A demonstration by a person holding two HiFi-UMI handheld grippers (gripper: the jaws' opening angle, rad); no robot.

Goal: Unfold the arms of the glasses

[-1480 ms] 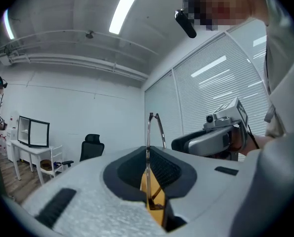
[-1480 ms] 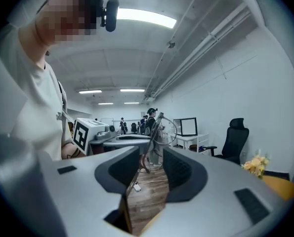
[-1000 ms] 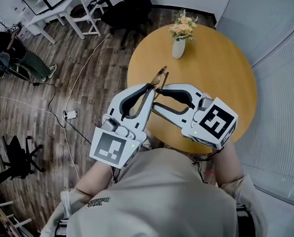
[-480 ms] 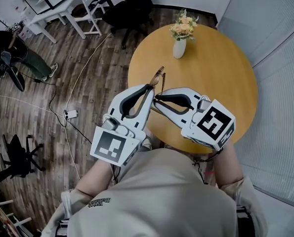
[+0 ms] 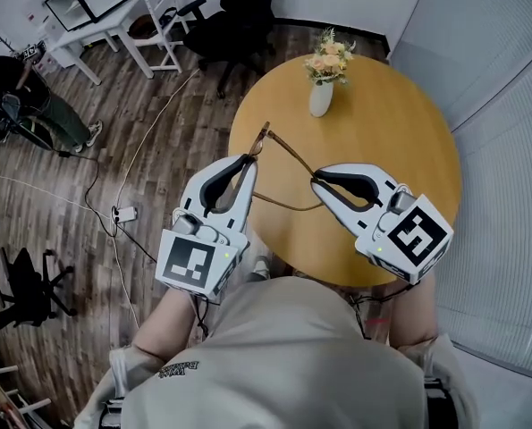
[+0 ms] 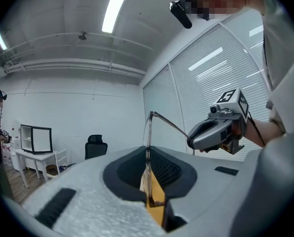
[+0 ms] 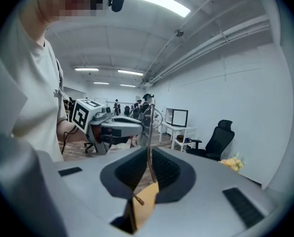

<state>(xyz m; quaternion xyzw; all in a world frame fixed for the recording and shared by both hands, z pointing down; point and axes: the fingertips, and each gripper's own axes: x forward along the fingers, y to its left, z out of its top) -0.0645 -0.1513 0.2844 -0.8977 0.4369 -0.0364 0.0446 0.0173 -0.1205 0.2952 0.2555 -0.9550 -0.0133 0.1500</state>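
Observation:
The thin brown-framed glasses (image 5: 264, 134) are held in the air over the near-left edge of the round wooden table (image 5: 400, 141). My left gripper (image 5: 250, 159) is shut on the front frame, which stands edge-on between its pads (image 6: 147, 152). One arm of the glasses (image 5: 292, 157) stretches out from the frame's far end to my right gripper (image 5: 316, 180). That gripper's jaws have just been closing and are now shut on the arm's end (image 7: 149, 154). In the left gripper view the arm (image 6: 169, 125) runs to the right gripper (image 6: 216, 132).
A white vase of flowers (image 5: 322, 96) stands at the table's far side. Beyond the table are a black office chair (image 5: 234, 12), a white desk (image 5: 96, 7) and cables on the wooden floor (image 5: 122, 208). A person (image 5: 20, 92) stands far left.
My right gripper has drawn away to the right with the arm's end, swinging that arm out from the frame. My left gripper has shifted slightly left with the frame.

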